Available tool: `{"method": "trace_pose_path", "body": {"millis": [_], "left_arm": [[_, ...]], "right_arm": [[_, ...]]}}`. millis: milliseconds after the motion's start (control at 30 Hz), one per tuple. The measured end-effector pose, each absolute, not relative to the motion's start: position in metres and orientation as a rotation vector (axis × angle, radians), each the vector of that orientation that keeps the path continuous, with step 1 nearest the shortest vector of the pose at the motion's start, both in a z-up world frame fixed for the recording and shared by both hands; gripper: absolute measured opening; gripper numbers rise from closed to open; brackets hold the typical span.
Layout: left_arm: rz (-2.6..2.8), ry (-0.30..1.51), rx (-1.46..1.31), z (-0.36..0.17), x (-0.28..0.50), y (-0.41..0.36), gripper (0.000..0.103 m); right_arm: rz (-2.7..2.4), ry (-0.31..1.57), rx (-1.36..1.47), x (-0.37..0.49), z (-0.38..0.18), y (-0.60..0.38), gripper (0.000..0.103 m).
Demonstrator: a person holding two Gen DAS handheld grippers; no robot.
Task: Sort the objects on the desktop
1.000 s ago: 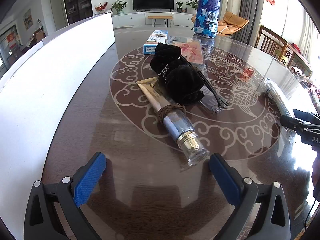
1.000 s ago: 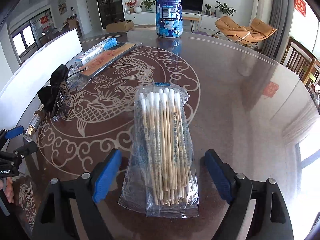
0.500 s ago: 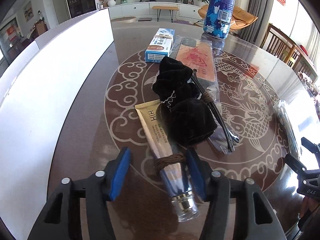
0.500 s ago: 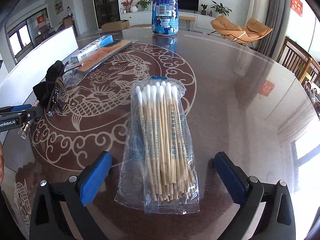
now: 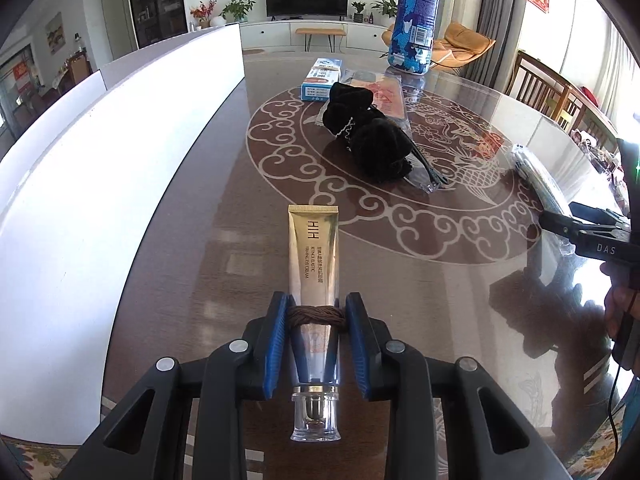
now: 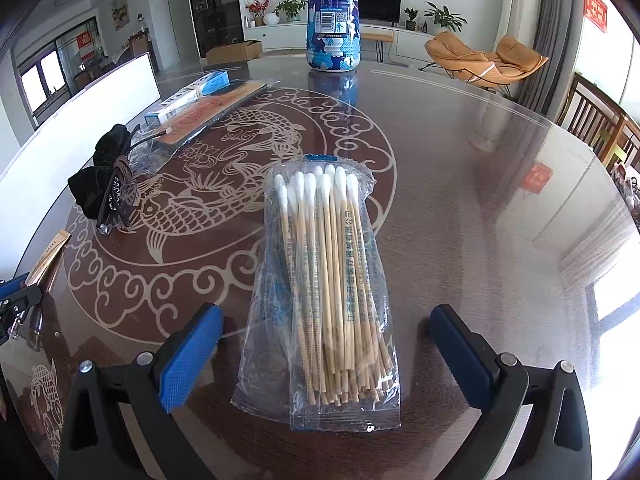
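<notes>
A large round glass-topped surface (image 6: 460,152) with a pale carp-and-cloud pattern carries the things to be sorted; a long white panel (image 5: 100,184) stands along its left edge. At the far side a tall blue patterned canister (image 6: 333,16) stands upright, lid and contents out of sight; no open bin or tray shows in either view. Near centre lies a clear bag of cotton swabs (image 6: 328,288), sealed, swab heads pointing away; the right tongs (image 6: 326,354) straddle its near end, jaws released and wide, touching nothing. Left of centre a black velvet pouch (image 5: 372,142) lies bunched, contents hidden; beyond it a small blue-and-white box (image 5: 322,84). The left tongs (image 5: 316,344) are clenched on a gold cream tube (image 5: 314,264), pads on its twine-wrapped neck, clear cap toward the camera. The step in hand appears to be the tube's pickup; next, probably, carrying it to its place, while the right tongs close on the bag.
</notes>
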State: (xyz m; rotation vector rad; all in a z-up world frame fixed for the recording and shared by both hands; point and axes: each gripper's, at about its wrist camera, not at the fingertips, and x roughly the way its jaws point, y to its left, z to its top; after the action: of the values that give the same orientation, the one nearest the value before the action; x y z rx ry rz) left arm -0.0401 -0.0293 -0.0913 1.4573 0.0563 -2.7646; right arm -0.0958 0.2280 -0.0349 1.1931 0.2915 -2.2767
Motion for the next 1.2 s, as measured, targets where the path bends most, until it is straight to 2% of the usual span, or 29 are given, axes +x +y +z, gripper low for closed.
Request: {"method": "trace_pose_path", "body": {"millis": [133,200,267,333,433,600,733,767,833,867,900,1033,1100,1200], "left_arm": [[-2.783,0.095,1.435,-0.092,-0.039,-0.032,0.029],[-2.789,0.110,1.431,-0.092,-0.040,-0.033,0.029],[-2.792,0.111,1.426,-0.092,-0.039,-0.032,0.029],[-2.789,0.091,1.419,-0.093,-0.042,-0.030,0.029],[-2.787,0.075,1.414,-0.094,-0.043,-0.028,0.029],[-2.790,0.136,1.404,-0.094,-0.042,-0.033,0.030],[-2.786,0.107,1.387,-0.094,-0.043,-0.030,0.032],[-2.793,0.112,1.391,-0.094,-0.043,-0.030,0.036],[-2.778,0.100,1.389,-0.095,-0.043,-0.031,0.055],[-2.736,0.079,1.393,-0.097,-0.045,-0.031,0.076],[-2.695,0.068,1.398,-0.100,-0.046,-0.033,0.085],[-2.687,0.083,1.390,-0.100,-0.046,-0.038,0.085],[-2.691,0.076,1.395,-0.101,-0.046,-0.037,0.094],[-2.686,0.078,1.394,-0.102,-0.046,-0.038,0.097]], "right_arm": [[-2.239,0.342,1.199,-0.113,-0.036,0.216,0.103],[-2.245,0.327,1.178,-0.115,-0.033,0.216,0.093],[-2.235,0.315,1.151,-0.111,-0.029,0.215,0.069],[-2.225,0.312,1.140,-0.104,-0.027,0.213,0.057],[-2.196,0.308,1.139,-0.082,-0.024,0.210,0.052],[-2.104,0.305,1.105,-0.017,-0.021,0.201,0.051],[-2.110,0.325,1.071,0.000,-0.022,0.189,0.053],[-2.115,0.322,1.074,-0.002,-0.022,0.187,0.062],[-2.118,0.315,1.090,-0.005,-0.024,0.184,0.077],[-2.124,0.318,1.092,-0.007,-0.025,0.183,0.082],[-2.130,0.325,1.087,-0.008,-0.026,0.183,0.083],[-2.151,0.323,1.101,-0.013,-0.026,0.182,0.086],[-2.166,0.338,1.116,-0.014,-0.027,0.182,0.091],[-2.175,0.377,1.116,-0.013,-0.028,0.178,0.093]]}}
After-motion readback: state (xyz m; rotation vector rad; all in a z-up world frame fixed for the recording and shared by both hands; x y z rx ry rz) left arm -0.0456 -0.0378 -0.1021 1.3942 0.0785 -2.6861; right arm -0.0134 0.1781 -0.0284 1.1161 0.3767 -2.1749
